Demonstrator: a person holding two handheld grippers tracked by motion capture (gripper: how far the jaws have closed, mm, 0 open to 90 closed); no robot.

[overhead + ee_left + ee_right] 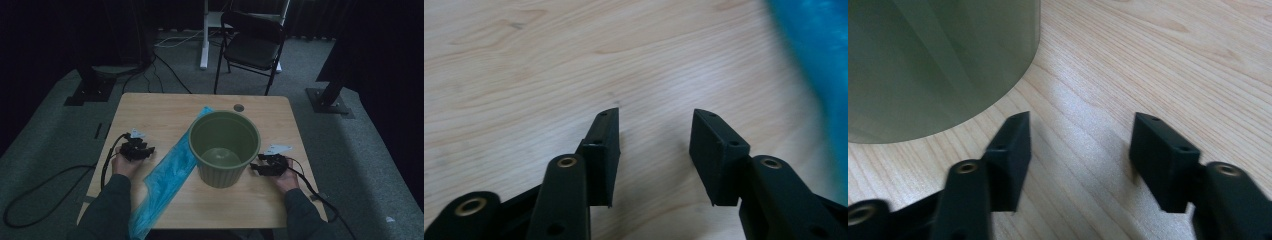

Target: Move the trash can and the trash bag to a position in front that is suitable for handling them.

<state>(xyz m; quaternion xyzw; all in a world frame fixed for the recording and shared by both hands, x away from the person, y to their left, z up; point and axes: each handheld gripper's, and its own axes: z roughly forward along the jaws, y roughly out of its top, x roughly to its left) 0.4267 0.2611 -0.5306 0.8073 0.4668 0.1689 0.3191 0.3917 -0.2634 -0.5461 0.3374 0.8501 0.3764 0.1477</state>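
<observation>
The ribbed green plastic bin [224, 147] stands mid-table, the crumpled blue plastic bag [169, 175] lying left of it. The left gripper [136, 149] and right gripper [270, 165] flank them, jaws parted and empty (likely poised to line the bin).

Bare tabletop [150, 107] lies ahead of both grippers; the green bucket [224, 148] and blue plastic bag [167, 177] block the middle between them
</observation>
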